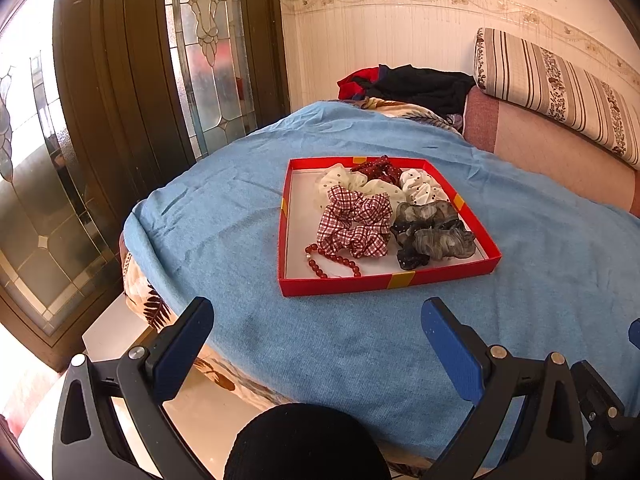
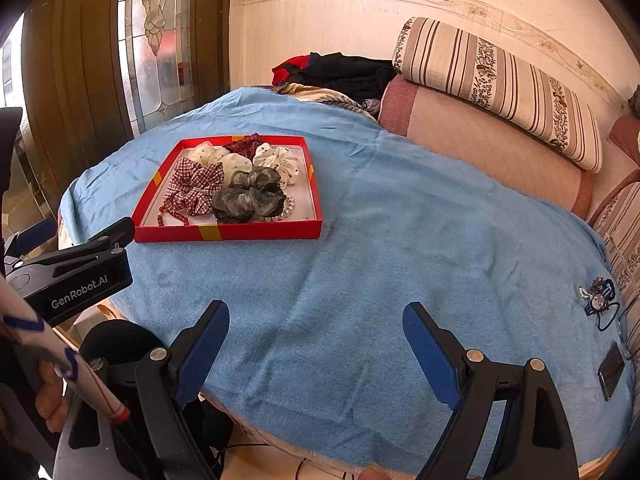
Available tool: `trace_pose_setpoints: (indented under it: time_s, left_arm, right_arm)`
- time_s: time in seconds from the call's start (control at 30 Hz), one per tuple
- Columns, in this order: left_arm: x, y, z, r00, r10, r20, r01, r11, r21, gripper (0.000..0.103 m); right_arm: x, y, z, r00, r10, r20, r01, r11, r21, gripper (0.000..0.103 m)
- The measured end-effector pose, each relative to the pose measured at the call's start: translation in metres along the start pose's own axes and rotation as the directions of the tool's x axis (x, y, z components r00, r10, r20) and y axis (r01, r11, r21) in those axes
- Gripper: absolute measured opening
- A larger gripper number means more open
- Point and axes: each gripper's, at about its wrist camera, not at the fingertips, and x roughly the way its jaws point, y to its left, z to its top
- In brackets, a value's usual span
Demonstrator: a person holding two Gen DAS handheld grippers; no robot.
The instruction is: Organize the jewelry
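A shallow red box (image 1: 384, 280) (image 2: 228, 233) lies on a blue cloth (image 1: 320, 340) (image 2: 380, 260). It holds several scrunchies: a red checked one (image 1: 354, 222) (image 2: 196, 186), a grey sheer one (image 1: 434, 236) (image 2: 250, 196), cream dotted ones (image 1: 344, 180) and a dark red one (image 1: 376, 170). A red bead bracelet (image 1: 332, 266) (image 2: 172, 214) lies at the box's near left, a pearl string (image 2: 286, 210) at its near right. A blue hair tie with a charm (image 2: 600, 300) lies on the cloth far right. My left gripper (image 1: 320, 316) and right gripper (image 2: 316, 320) both stand open and empty, short of the box.
A dark flat phone-like thing (image 2: 612, 372) lies near the cloth's right edge. Striped bolster (image 1: 560, 88) (image 2: 500, 84) and pink cushion sit behind. Dark clothes (image 1: 416, 84) are piled at the back. A glass-panelled wooden door (image 1: 120, 120) stands left. A hand (image 2: 48, 400) holds the left gripper's body (image 2: 80, 272).
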Motion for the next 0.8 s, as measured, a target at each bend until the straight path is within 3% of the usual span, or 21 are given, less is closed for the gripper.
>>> trace_pose_setpoints:
  time_s: [0.6,0.8]
  left_arm:
    - [-0.0018,0.0060,-0.0004,1.000,0.001,-0.001,-0.001,1.000,-0.012,0.103]
    - [-0.0054,0.0035,0.0003,0.999,0.035,-0.002,-0.035,0.998,0.047,0.103]
  right_arm:
    - [-0.0026,0.0043,-0.0003,1.000,-0.006,0.004,0.006,1.000,-0.012,0.092]
    - [-0.0047,0.0042,-0.0005,1.000,-0.005,0.011,0.005,1.000,-0.004,0.092]
